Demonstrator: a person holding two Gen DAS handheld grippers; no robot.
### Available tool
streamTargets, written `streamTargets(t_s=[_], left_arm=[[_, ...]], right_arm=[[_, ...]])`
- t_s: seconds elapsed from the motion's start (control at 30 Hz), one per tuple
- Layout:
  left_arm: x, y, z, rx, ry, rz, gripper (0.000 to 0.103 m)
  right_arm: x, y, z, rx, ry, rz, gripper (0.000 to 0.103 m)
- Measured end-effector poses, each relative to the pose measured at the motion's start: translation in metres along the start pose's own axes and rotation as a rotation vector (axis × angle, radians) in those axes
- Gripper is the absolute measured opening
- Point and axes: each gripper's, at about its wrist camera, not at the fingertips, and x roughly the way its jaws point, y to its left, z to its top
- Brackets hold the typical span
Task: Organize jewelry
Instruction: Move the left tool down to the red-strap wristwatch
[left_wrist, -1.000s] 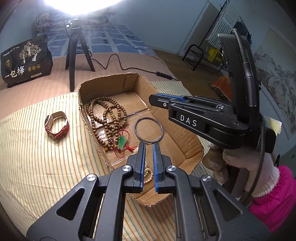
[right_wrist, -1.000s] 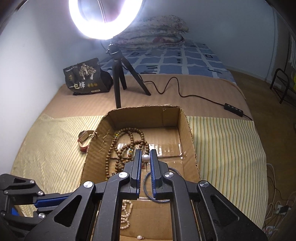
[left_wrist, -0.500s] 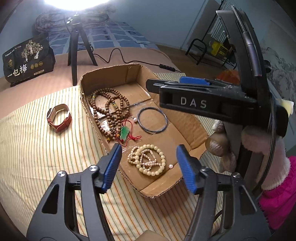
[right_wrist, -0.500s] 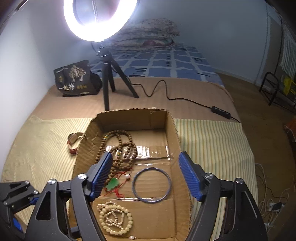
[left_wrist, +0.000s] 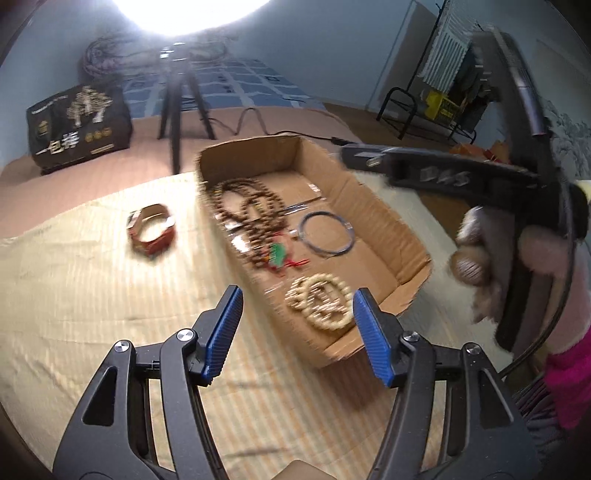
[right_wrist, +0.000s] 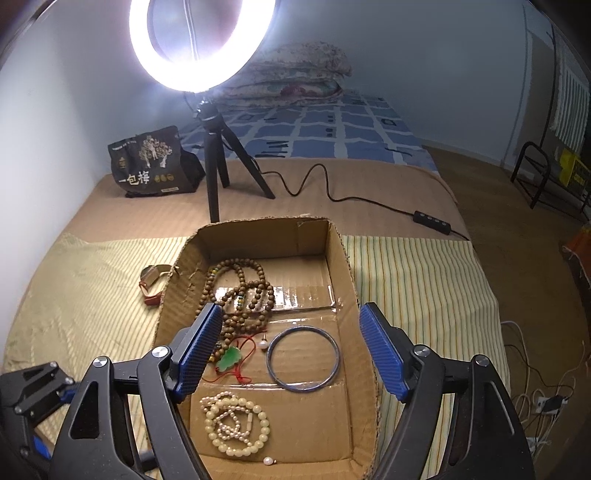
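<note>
A cardboard box (right_wrist: 338, 258) (left_wrist: 391, 225) on a striped cloth holds brown wooden bead strings (right_wrist: 243, 291) (left_wrist: 255, 206), a green pendant on red cord (right_wrist: 231, 356) (left_wrist: 277, 254), a dark bangle (right_wrist: 303, 358) (left_wrist: 327, 232), cream bead bracelets (right_wrist: 236, 424) (left_wrist: 321, 299) and loose pearls (right_wrist: 263, 344). A red-brown watch (left_wrist: 151, 230) (right_wrist: 151, 282) lies on the cloth left of the box. My left gripper (left_wrist: 297, 332) is open and empty, above the box's near-left corner. My right gripper (right_wrist: 290, 350) is open and empty above the box; its body shows in the left wrist view (left_wrist: 461, 177).
A ring light on a black tripod (right_wrist: 218, 177) stands behind the box, its cable and switch (right_wrist: 432, 218) trailing right. A black snack bag (right_wrist: 147, 166) stands at the back left. Folded quilts (right_wrist: 295, 74) lie on the bed beyond. A metal rack (left_wrist: 406, 110) stands at the right.
Both grippers went from shut to wide open and pulled back from the box. The cream beads and a pearl now lie in the box. The left view has swung left, with blur.
</note>
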Motion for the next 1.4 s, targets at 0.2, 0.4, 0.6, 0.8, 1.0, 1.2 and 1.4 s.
streamTargets(t_s=[0.2,0.4,0.6,0.8,1.0,1.2,1.4], left_arm=[[-0.018,0.041,-0.009,-0.048,0.025,0.067,0.064],[-0.032,0.077,-0.007,-0.101,0.035,0.115,0.064],[-0.037,0.099,-0.001,-0.125,0.033,0.144,0.064],[-0.029,0.110,0.008,-0.132,0.047,0.145,0.064],[-0.016,0.124,0.019,-0.139,0.059,0.149,0.058],[0.005,0.139,0.031,-0.179,0.078,0.127,0.052],[0.033,0.153,0.042,-0.218,0.105,0.093,0.043]], right_arm=[[-0.022,0.006,0.001,-0.019,-0.047,0.001,0.079],[-0.040,0.010,0.000,-0.019,-0.068,0.004,0.079],[-0.058,0.004,-0.006,-0.008,-0.060,0.010,0.079],[-0.075,-0.012,-0.018,0.055,-0.035,0.039,0.079],[-0.088,-0.023,-0.034,0.102,-0.010,0.048,0.079],[-0.093,-0.031,-0.040,0.122,-0.001,0.037,0.079],[-0.091,-0.032,-0.039,0.109,0.004,0.026,0.079]])
